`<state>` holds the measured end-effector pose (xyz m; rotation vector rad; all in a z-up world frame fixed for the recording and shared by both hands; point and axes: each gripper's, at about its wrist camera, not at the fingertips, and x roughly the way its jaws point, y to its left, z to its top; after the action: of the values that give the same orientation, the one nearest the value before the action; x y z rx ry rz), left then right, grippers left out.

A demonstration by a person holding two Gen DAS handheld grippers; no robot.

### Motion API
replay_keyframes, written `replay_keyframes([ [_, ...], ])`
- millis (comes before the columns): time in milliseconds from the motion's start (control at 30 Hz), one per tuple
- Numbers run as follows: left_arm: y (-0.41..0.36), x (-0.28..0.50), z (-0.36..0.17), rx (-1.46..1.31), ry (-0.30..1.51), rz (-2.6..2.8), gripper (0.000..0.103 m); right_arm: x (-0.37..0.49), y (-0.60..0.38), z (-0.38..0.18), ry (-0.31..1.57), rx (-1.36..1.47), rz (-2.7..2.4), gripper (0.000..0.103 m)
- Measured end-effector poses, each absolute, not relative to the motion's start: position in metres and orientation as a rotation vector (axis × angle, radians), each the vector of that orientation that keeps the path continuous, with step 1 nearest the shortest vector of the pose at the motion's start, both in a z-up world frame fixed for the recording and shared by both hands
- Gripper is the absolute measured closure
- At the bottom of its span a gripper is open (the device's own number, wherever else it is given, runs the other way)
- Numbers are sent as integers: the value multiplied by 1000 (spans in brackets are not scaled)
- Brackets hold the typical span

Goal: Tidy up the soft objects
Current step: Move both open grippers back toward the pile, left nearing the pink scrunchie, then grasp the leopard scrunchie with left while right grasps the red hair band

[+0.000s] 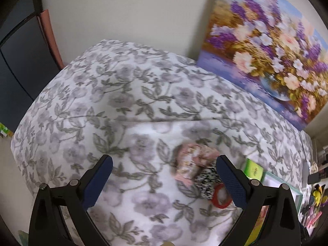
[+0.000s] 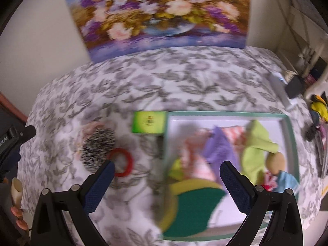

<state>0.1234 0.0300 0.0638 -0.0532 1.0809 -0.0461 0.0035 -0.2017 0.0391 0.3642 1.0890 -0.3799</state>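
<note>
On a floral blanket (image 1: 127,102) lie a black-and-white patterned soft bundle (image 1: 206,181) (image 2: 98,148), a pink patterned cloth (image 1: 192,162) behind it, and a red ring (image 1: 220,196) (image 2: 122,162). A teal-rimmed white box (image 2: 290,127) holds several soft items: a lime green cloth (image 2: 257,143), a purple cloth (image 2: 219,149), a pink striped cloth (image 2: 192,151) and a green-and-yellow sponge (image 2: 196,209). My left gripper (image 1: 164,162) is open above the blanket, left of the bundle. My right gripper (image 2: 167,167) is open over the box's left edge. Neither holds anything.
A small green carton (image 2: 149,122) (image 1: 254,169) lies by the box's far left corner. A flower painting (image 2: 162,14) (image 1: 266,47) leans on the wall behind the bed. Clutter lies at the right edge (image 2: 317,127). A person's hand (image 2: 17,211) shows at the lower left.
</note>
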Motion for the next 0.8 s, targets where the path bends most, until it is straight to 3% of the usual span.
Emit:
replay_keyframes([
  [533,43,153,19,-69,1208,-69,2,51,-143,-17,1195,278,-287,0],
  [800,19,156,2,-64,1256,-131,3,64,-141,-44,1248,271,-272,12],
])
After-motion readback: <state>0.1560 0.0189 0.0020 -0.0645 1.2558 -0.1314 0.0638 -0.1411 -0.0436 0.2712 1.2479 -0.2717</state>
